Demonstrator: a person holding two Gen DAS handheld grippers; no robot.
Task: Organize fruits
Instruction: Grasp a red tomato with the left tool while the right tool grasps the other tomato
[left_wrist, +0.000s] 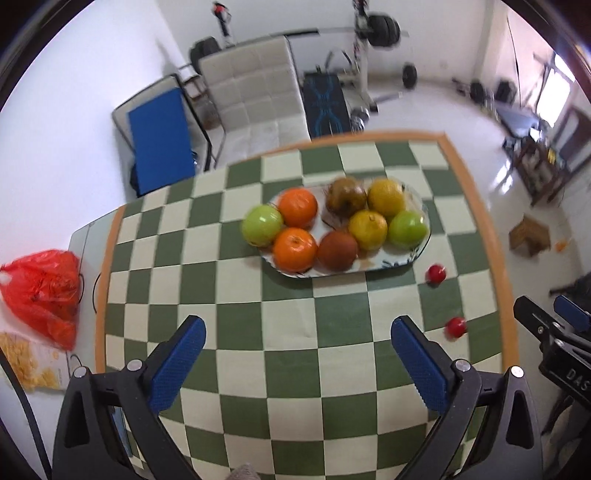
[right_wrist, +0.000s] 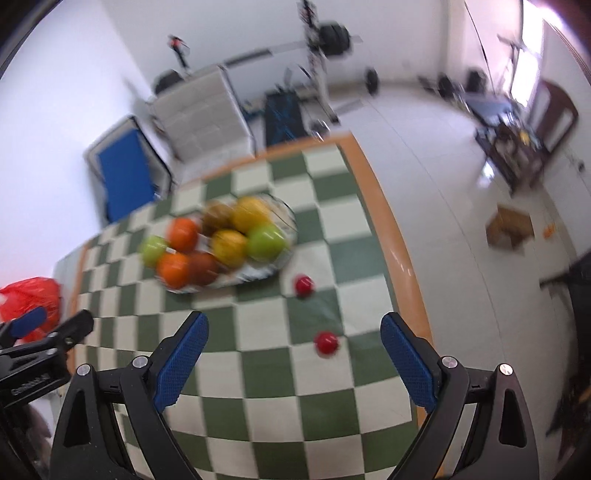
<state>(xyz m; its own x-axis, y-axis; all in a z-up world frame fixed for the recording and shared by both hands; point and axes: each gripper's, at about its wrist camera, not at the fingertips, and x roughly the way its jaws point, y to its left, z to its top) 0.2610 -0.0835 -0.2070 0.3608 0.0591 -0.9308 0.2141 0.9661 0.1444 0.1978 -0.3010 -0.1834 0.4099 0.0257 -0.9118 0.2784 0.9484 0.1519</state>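
Observation:
A plate on the checked table holds several fruits: green apples, oranges, yellow citrus and brown fruit. The plate also shows in the right wrist view. Two small red fruits lie loose on the cloth to its right, one nearer the plate and one nearer me. My left gripper is open and empty, above the cloth in front of the plate. My right gripper is open and empty, just before the nearer red fruit.
The checked cloth has an orange border at the right table edge. A red plastic bag and a packet lie left of the table. Chairs, gym equipment and a cardboard box stand on the floor beyond.

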